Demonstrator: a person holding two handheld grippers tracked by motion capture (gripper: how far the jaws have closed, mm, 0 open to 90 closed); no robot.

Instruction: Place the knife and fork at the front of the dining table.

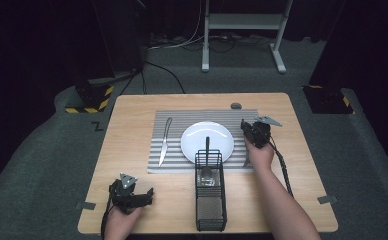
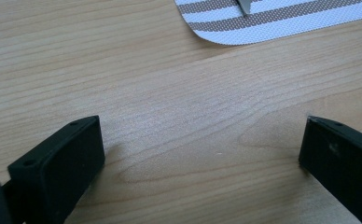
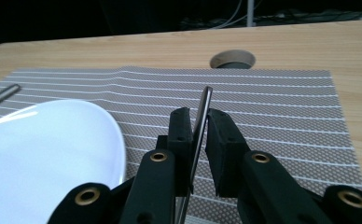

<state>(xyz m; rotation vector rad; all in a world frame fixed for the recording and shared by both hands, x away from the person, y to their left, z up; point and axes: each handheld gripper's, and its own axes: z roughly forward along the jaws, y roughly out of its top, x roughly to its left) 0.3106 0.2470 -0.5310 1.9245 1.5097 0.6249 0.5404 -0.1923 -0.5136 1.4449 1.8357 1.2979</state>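
Note:
A white plate [image 1: 207, 141] lies in the middle of a grey striped placemat [image 1: 182, 117], with a knife [image 1: 164, 142] on the mat to its left. My right gripper [image 1: 249, 131] hovers over the mat's right part, beside the plate [image 3: 44, 154]. A thin metal utensil handle [image 3: 198, 135] stands tilted between its jaws, leaning on the left one with a narrow gap to the right one. The utensil's other end [image 1: 245, 161] rests low on the mat beside the hand. My left gripper [image 1: 146, 196] rests open on bare wood at the front left, jaws wide apart [image 2: 202, 149] and holding nothing.
A black wire caddy [image 1: 210, 200] stands at the table's front centre, just below the plate, with a dark handle [image 1: 207, 145] sticking up from it. A round cable hole [image 1: 236, 105] sits behind the mat. The mat's corner [image 2: 272, 23] lies ahead of the left gripper.

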